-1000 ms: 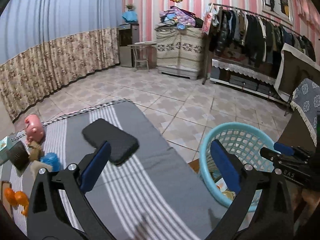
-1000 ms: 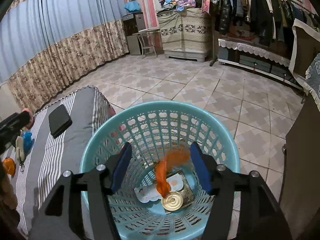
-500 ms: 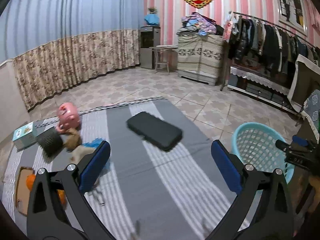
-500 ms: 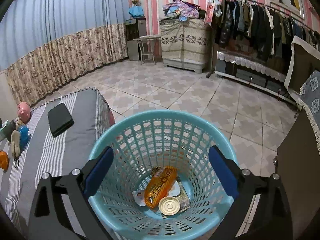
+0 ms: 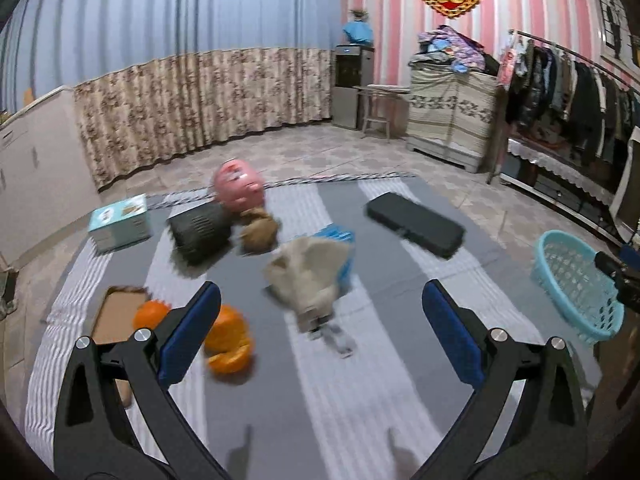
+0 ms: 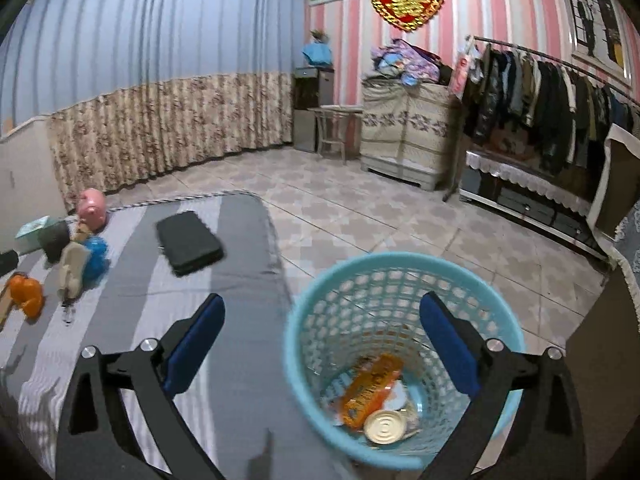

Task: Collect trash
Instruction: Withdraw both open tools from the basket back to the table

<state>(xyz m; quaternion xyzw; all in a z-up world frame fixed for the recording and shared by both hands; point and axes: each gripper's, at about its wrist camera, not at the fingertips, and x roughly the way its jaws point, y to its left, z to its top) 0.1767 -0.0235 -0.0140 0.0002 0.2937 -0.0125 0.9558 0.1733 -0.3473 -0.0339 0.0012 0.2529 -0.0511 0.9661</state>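
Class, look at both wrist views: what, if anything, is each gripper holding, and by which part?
Nothing is held. The left gripper is open over the striped mat; the right gripper's jaws are opening, empty.

A home bedroom – clothes rack point(image 6: 552, 108), curtains point(image 5: 200, 100), striped mattress point(image 5: 360, 380).

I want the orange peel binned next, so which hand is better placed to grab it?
Probably left. The left tongs are open and face the orange peel, which lies just beside one finger. The right tongs, jaws opening and empty, are over the blue basket.
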